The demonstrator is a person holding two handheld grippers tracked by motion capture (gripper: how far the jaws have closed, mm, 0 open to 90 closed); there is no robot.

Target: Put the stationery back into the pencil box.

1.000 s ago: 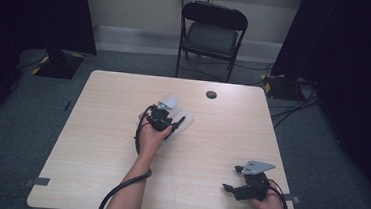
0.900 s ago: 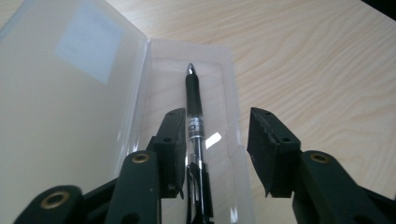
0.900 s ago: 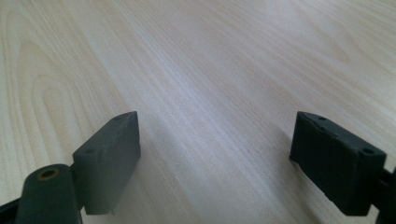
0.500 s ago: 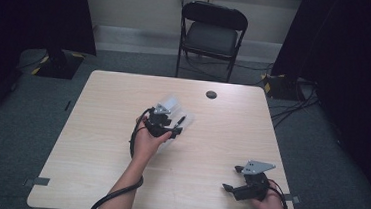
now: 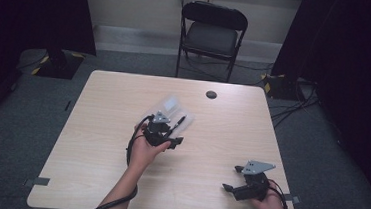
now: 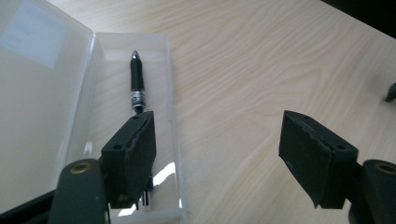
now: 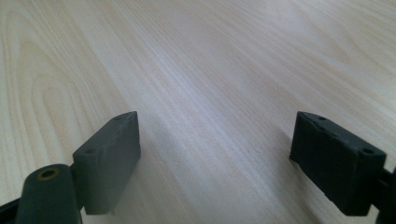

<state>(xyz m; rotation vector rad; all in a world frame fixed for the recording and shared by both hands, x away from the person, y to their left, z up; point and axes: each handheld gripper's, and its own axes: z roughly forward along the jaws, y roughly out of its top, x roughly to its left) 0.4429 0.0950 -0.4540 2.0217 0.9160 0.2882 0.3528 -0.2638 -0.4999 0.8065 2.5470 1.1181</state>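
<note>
A clear plastic case lies open at the table's middle, its lid flat to one side. A black pen rests in the case's tray, and it is a thin dark line from the high view. My left gripper hovers at the case's near end. In the left gripper view it stands open. Its jaws have just been opening, with only wood and the tray's edge between them. One jaw covers the pen's near end. My right gripper rests near the front right corner, open over bare wood.
A small black round disc sits near the table's far edge. A black folding chair stands behind the table. Cables lie on the floor at the far right.
The left hand has drawn back from the case toward the near side and its jaws have spread. The pen now shows lying in the tray. The right gripper has kept still.
</note>
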